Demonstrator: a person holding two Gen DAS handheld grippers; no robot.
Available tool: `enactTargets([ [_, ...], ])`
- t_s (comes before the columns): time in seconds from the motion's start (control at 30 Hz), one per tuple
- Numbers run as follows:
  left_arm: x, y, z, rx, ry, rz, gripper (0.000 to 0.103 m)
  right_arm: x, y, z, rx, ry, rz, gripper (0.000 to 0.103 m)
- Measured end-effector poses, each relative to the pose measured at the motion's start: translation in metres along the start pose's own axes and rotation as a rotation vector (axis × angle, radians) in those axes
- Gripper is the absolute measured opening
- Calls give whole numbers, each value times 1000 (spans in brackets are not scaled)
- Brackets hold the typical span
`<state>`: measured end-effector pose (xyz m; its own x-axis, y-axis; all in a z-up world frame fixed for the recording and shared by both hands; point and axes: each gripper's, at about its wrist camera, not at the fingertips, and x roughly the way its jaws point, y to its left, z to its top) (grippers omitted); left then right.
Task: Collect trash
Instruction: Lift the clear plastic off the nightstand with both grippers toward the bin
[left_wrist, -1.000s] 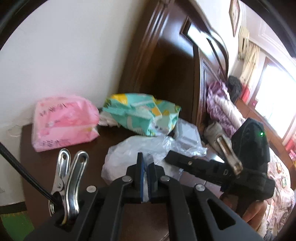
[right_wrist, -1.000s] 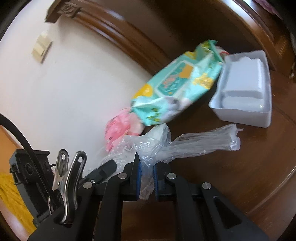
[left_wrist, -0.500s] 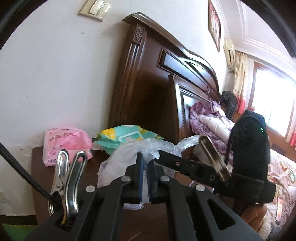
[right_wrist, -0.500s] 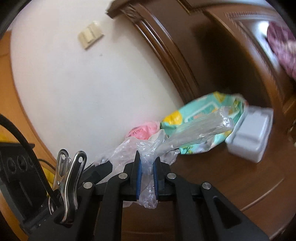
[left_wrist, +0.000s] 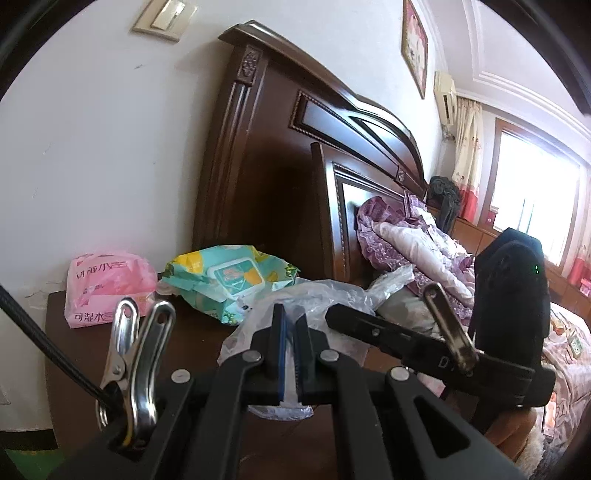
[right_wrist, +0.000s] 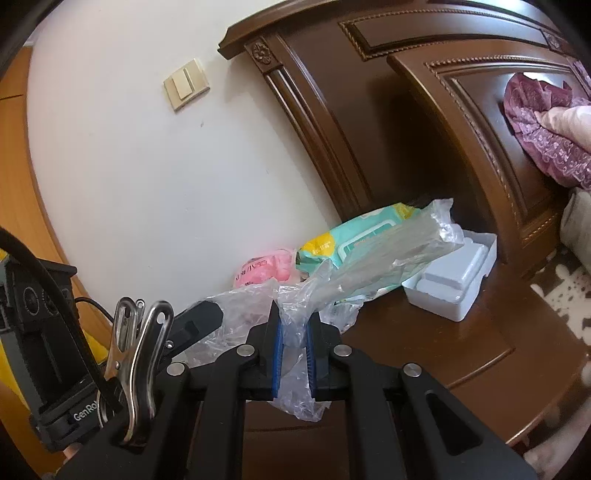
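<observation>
Your left gripper (left_wrist: 290, 325) and right gripper (right_wrist: 293, 325) both pinch the crumpled clear plastic bag (left_wrist: 325, 295); only the right view shows the white foam tray (right_wrist: 456, 282).

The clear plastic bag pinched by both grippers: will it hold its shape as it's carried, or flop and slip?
The clear plastic bag looks thin and crumpled, so probably floppy and very light. Its free end juts past the right gripper, likely to sway. Both the right and left gripper pinch only film, so it may slip.

Pink tissue pack (left_wrist: 107, 290), teal wipes pack (left_wrist: 229, 282), white plastic tray (right_wrist: 454, 280) on dark wooden nightstand (right_wrist: 461, 354), carved headboard (left_wrist: 295, 166)
</observation>
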<state>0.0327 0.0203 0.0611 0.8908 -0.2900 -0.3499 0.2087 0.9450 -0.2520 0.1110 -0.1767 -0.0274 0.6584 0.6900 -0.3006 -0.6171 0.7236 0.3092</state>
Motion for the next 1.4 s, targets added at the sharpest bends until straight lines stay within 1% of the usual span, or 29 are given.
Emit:
enactTargets([
  [0.2, 2, -7, -1, 21, 1, 3, 2, -11, -4, 2, 7, -12, 0, 11],
  [0.37, 6, -7, -3, 14, 19, -4, 2, -14, -3, 1, 5, -13, -2, 11],
  [0.73, 7, -9, -4, 20, 31, -7, 2, -18, -2, 1, -10, -5, -7, 11],
  [1.4, 6, -34, -13, 52, 58, -52, 2, -39, -4, -6, -29, -8, -34, 11],
])
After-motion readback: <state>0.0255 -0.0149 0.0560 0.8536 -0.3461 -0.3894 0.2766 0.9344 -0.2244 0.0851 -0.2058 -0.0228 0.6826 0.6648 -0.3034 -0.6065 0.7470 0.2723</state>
